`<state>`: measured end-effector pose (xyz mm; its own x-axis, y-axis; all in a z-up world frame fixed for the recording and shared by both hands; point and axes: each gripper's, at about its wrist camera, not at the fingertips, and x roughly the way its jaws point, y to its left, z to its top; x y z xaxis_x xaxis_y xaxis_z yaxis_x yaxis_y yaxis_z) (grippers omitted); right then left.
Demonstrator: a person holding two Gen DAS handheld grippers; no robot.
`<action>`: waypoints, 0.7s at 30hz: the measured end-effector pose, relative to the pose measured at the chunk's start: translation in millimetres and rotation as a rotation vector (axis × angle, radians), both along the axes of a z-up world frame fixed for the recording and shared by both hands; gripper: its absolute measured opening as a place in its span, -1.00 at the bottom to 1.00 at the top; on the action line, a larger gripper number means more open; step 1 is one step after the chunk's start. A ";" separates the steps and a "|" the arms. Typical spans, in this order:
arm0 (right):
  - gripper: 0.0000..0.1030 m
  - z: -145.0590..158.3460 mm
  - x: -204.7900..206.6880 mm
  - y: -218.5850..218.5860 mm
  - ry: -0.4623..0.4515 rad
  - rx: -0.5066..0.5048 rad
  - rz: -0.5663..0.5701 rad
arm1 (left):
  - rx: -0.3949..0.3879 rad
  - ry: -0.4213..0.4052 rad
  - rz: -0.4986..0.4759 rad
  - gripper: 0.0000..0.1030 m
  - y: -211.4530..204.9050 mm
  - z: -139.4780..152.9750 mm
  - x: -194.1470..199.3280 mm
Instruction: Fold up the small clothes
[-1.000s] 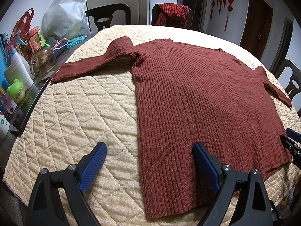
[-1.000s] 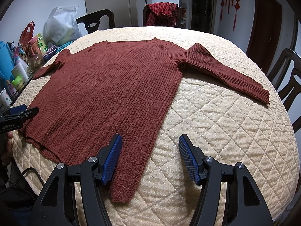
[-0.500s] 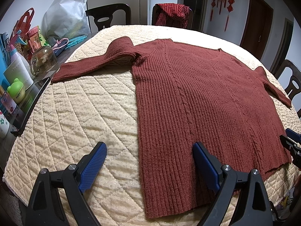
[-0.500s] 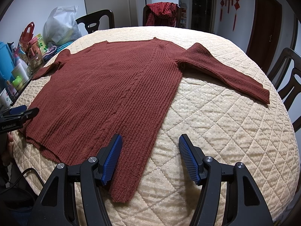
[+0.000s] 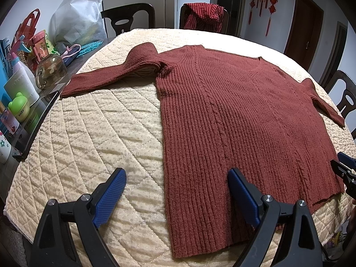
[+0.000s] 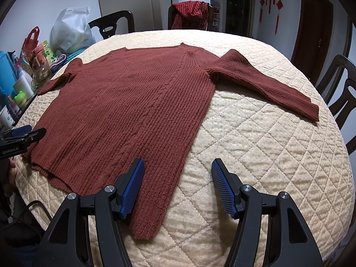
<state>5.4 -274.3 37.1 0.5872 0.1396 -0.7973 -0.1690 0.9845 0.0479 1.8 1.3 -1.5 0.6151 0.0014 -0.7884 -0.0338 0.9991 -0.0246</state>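
Both claws, left gripper [image 5: 176,192] and right gripper [image 6: 178,183], released above rib-knit rust sweater [image 6: 133,111] on quilted cream cover [image 6: 267,155].

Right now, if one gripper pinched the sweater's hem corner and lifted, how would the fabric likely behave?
The sweater is a chunky ribbed knit lying limp on the quilted cover, so it would probably drape and sag, not hold shape. Its spread sleeve would likely trail behind. The thick knit probably grips well between the right gripper's textured pads.
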 end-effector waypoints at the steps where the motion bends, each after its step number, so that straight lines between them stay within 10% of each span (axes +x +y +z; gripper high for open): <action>1: 0.22 0.5 0.8 1.3 0.001 0.000 0.000 | 0.001 0.004 -0.002 0.82 0.0 -0.1 0.3; 21: 0.23 37.9 34.9 41.5 -0.068 0.026 0.101 | -0.035 -0.050 0.123 0.63 73.5 26.7 50.9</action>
<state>40.4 -232.8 75.0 0.6220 0.2204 -0.7513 -0.2705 0.9610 0.0579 52.6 74.9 25.2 0.6507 0.0525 -0.7575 -0.1542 0.9860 -0.0641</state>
